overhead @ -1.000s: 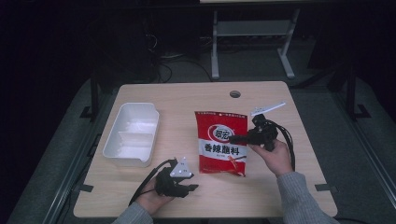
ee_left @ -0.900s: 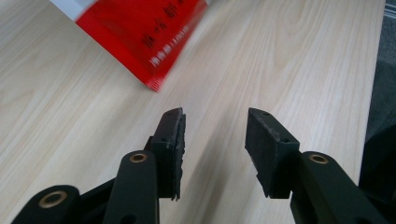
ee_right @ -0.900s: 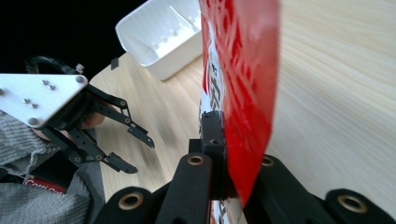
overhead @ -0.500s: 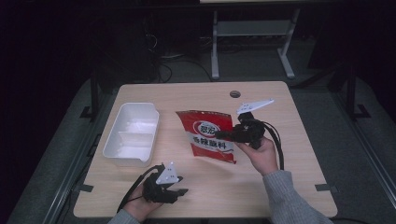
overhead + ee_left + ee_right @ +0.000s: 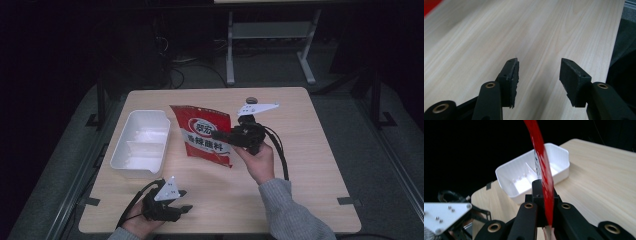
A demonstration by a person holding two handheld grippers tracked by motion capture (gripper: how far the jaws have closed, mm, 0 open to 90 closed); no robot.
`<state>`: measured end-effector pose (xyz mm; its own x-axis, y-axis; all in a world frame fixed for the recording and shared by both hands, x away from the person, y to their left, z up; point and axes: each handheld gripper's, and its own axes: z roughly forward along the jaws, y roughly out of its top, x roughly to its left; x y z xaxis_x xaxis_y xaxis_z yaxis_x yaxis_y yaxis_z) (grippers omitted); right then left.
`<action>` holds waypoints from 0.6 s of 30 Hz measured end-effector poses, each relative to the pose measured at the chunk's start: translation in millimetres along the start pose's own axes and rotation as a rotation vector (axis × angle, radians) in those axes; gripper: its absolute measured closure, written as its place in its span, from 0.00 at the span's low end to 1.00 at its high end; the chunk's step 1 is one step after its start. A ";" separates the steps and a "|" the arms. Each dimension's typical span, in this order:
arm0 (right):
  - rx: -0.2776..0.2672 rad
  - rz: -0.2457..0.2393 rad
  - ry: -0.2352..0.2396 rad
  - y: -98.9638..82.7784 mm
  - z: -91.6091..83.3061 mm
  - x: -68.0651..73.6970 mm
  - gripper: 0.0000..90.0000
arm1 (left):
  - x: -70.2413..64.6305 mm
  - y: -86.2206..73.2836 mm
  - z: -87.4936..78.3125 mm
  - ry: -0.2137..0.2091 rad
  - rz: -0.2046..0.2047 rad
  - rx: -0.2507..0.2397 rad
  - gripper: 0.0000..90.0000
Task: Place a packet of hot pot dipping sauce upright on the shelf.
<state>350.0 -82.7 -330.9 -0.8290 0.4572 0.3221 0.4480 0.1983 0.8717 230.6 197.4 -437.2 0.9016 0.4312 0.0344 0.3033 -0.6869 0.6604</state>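
Wooden table: light grain, rectangular. White tray: two compartments, at table's left side. Red snack bag: lifted off the table just right of the tray, pinched at its right edge by the right gripper, jaws pressed on it. Left gripper: near front edge, jaws spread, holding nothing.

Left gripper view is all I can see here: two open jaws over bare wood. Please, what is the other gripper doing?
Observer: The right gripper is shut on a red snack bag, gripping its right edge.
Operator: Is the bag lying flat?
Observer: No, the right gripper view shows it edge-on and raised.
Operator: What is near it?
Observer: A white tray with a divider stands left of the bag on the table.
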 end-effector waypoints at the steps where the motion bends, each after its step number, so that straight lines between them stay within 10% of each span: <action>1: -0.004 -0.002 0.003 1.5 2.6 1.5 1.00 | 0.2 -1.0 -0.6 -0.001 0.001 0.001 0.54; 18: -0.048 -0.051 0.005 29.0 55.6 30.0 1.00 | 4.6 -17.7 -15.0 0.008 -0.003 -0.008 0.50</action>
<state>356.7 -15.0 -316.5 -0.8519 0.4433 0.2788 0.3891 0.1795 0.9035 224.8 220.4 -437.5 0.8981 0.4381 0.0387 0.3035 -0.6810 0.6665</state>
